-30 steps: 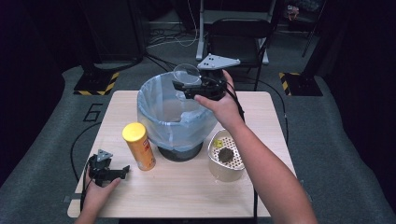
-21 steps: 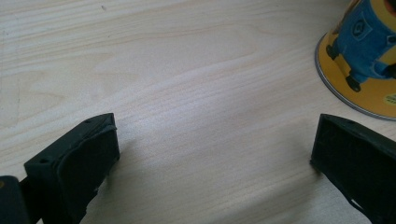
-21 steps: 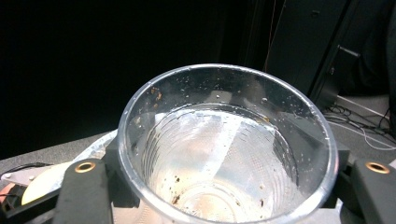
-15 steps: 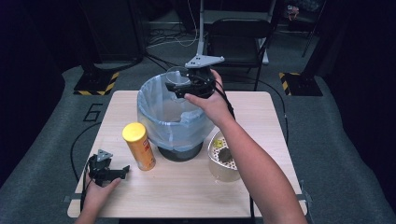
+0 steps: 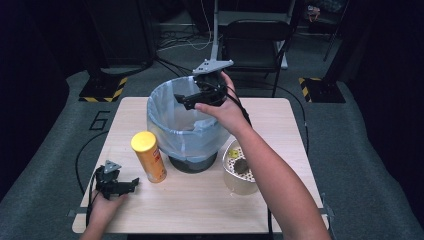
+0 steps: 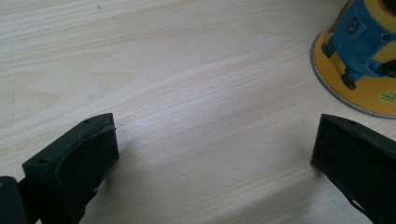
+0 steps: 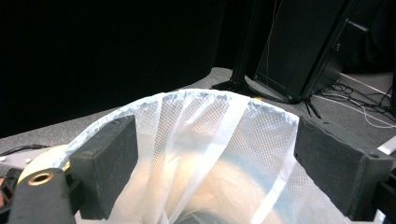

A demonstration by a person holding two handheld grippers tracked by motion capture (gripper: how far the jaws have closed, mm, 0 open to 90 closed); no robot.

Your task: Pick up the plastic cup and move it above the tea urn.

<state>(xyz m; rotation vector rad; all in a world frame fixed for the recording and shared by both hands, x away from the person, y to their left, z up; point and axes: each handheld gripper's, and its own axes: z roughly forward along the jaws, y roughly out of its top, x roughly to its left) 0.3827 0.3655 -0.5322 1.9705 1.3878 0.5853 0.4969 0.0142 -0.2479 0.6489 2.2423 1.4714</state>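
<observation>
At frame centre the lined bin (image 5: 186, 131) stands upright, mouth up, under the right gripper (image 5: 184, 100), jaws spread and empty; the left gripper (image 5: 131, 183) rests lower left, jaws apart.

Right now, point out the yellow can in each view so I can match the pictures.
High view: the can stands upright left of centre, beside the bin.
Left gripper view: its base sits at the top right corner, past the open jaws.
Right gripper view: a pale yellow round top at the lower left may be it; I cannot tell.
Shared landmark: the wooden table.
</observation>
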